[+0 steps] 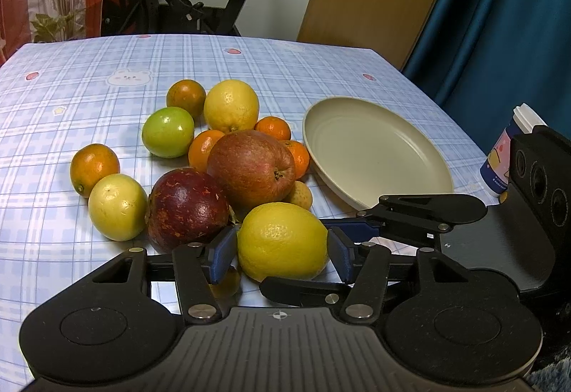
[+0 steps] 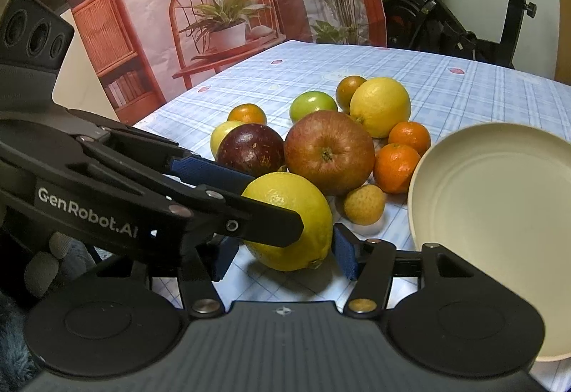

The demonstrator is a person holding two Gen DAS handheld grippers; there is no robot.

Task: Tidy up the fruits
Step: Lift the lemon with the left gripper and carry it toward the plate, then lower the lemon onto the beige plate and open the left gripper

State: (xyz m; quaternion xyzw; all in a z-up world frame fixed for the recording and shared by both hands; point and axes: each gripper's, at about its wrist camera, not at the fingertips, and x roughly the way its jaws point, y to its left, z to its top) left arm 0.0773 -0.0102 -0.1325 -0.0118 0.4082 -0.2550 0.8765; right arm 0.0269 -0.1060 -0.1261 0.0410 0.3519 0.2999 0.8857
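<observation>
Though a heap of fruit crowds the checked bench [image 1: 71, 88], the near lemon [image 1: 282, 238] lies at its front edge, hemmed by a dark red fruit [image 1: 187, 204], a russet apple [image 1: 249, 167] and a small pale-yellow fruit [image 2: 364, 204]. An empty cream plate [image 1: 374, 149] lies just to the right. The lemon is bright yellow and dimpled. The left gripper [image 1: 282, 254] is clamped across it. The right gripper [image 2: 283, 260] straddles it crosswise, one pad touching, the other hidden – its grip I cannot tell.
</observation>
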